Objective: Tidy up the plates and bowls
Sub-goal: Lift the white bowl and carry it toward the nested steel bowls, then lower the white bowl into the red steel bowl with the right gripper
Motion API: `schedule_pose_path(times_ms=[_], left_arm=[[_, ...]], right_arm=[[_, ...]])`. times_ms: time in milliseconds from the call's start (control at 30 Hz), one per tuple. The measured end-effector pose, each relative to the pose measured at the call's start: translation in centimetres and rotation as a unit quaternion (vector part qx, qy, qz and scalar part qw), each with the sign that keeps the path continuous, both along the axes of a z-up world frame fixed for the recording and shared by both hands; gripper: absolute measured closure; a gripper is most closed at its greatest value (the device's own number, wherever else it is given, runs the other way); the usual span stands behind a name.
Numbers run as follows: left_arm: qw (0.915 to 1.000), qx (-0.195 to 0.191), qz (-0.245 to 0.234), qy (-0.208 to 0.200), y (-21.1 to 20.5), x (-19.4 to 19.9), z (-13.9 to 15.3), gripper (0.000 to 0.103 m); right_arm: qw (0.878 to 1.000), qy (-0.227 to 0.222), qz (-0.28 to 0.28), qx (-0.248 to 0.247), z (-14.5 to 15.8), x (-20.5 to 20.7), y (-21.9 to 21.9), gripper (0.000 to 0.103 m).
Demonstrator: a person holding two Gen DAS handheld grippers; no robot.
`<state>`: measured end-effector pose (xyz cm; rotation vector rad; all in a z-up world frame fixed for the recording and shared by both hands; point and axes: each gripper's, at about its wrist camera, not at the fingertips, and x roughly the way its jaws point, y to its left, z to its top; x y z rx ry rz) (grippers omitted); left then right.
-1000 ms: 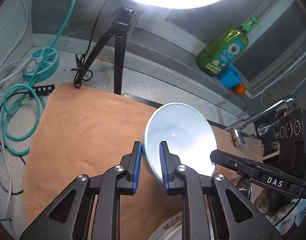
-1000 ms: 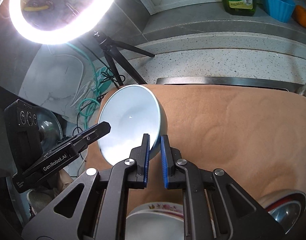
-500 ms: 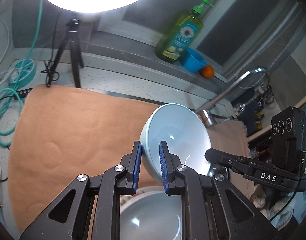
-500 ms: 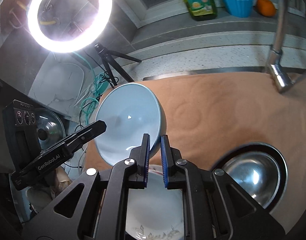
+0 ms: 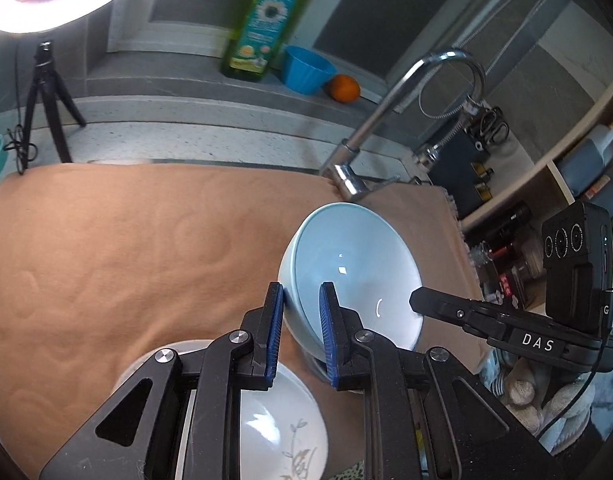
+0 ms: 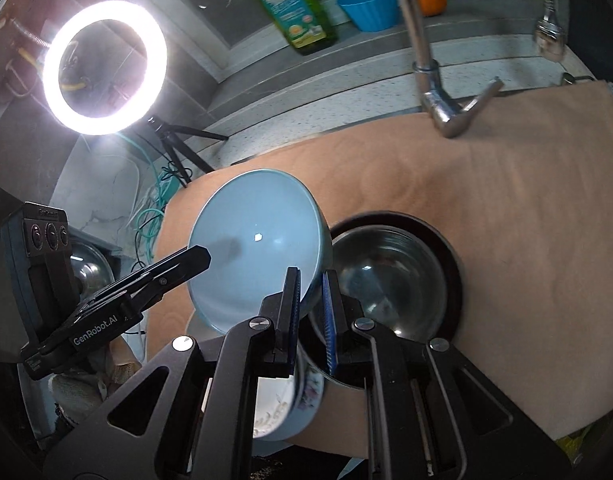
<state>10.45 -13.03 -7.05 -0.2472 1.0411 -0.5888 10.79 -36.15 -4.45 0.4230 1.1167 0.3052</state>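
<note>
Both tongs grip one blue bowl [image 5: 354,276] by opposite rims: the left tongs [image 5: 300,336] and right tongs [image 6: 311,312] are each clamped on its wall, carrying it above the worktop [image 5: 126,248]. The step looks like a transfer; next it probably needs lowering into a dish. Below the tongs: one floral bowl [image 5: 282,432] and one steel bowl [image 6: 394,280].

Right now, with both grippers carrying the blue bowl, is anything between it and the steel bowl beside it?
Nothing visible. The blue bowl, clamped at opposite rim edges by the left gripper and right gripper, hangs tilted right next to the steel bowl. A white floral bowl sits below, nearer the camera.
</note>
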Motion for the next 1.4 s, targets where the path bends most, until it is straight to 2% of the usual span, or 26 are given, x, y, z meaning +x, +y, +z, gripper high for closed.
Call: schedule_pose_path(times_ms=[267, 567, 1400], left_arm=[[0.9995, 0.013, -0.026, 0.009, -2.9, -0.9, -1.0, 0.087], [0.9981, 0.035, -0.048, 0.015, -5.0, -1.4, -2.3, 0.087], [0.9949, 0.074, -0.067, 0.017, -6.4, -1.6, -4.2, 0.087]], right_arm=[[1.000, 0.012, -0.020, -0.012, -1.2, -1.3, -2.7, 0.092], [0.999, 0.028, -0.027, -0.028, -2.9, -2.2, -3.9, 0.092], [0.998, 0.034, -0.030, -0.049, -4.1, -2.1, -3.8, 0.092]])
